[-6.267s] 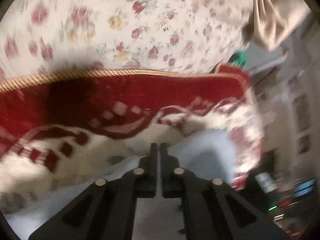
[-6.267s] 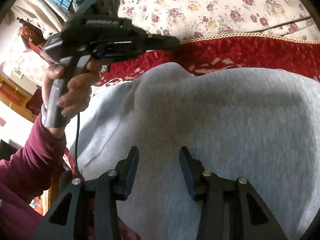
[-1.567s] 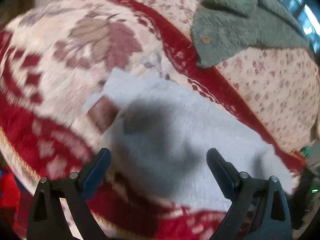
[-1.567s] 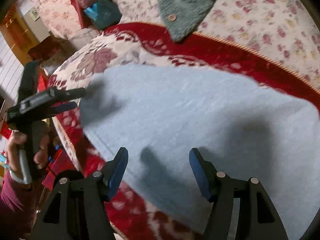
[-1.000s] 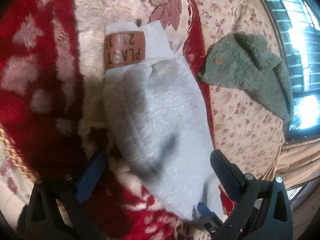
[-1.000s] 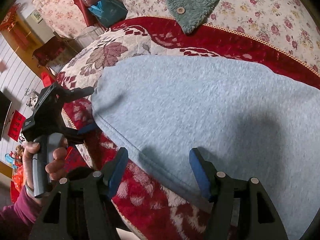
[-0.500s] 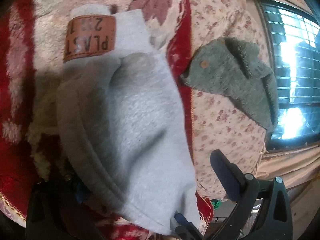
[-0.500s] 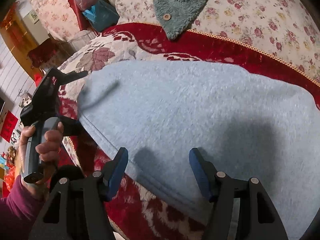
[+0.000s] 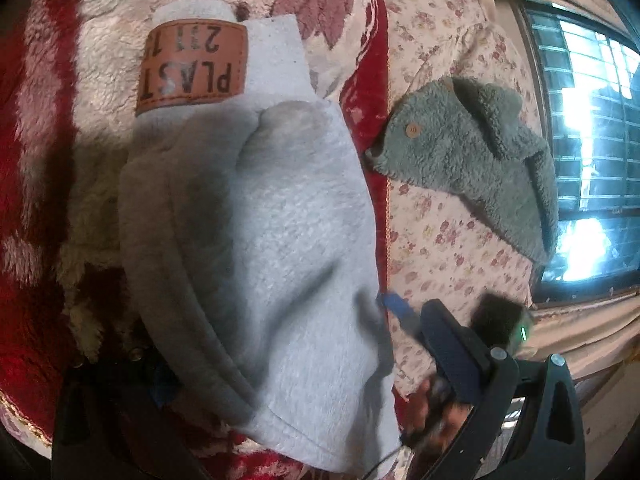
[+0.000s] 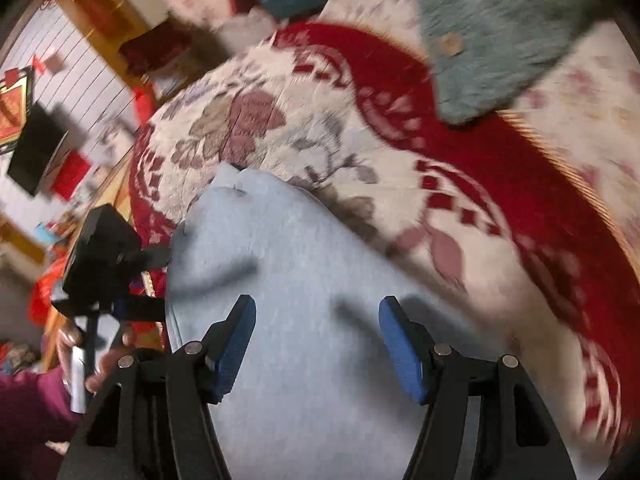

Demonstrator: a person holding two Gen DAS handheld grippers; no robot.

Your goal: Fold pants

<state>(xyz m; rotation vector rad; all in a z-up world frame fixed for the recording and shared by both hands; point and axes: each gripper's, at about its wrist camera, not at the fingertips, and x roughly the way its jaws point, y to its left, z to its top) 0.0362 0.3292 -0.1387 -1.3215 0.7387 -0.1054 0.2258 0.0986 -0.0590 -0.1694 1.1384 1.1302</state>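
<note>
I held the left gripper [image 9: 280, 368] low over the grey pants [image 9: 256, 248], which lay folded into a compact bundle on the red-and-cream blanket [image 9: 48, 128], the brown leather patch [image 9: 192, 62] showing at the bundle's 11 o'clock end. Half a second before, the bundle had sat higher in the left wrist view; by this moment its near edge covered my left finger at 7 o'clock, while the other finger [image 9: 452, 348] stood clear at 4 o'clock, so the jaws were spread wide around the fabric edge and gripped nothing. The right gripper [image 10: 318, 340] was also spread wide, empty, its blue pads [image 10: 400, 348] above the cloth; its view had swung sharply since then and was blurred, with the pants now filling 6 o'clock and the green fleece garment [image 10: 500, 36] at 1 o'clock on the floral sheet [image 9: 440, 216]. I judged the previous fold complete and released, and both grippers repositioning for a further fold or a final squaring; the loose near edge could slip if pinched too shallowly
</note>
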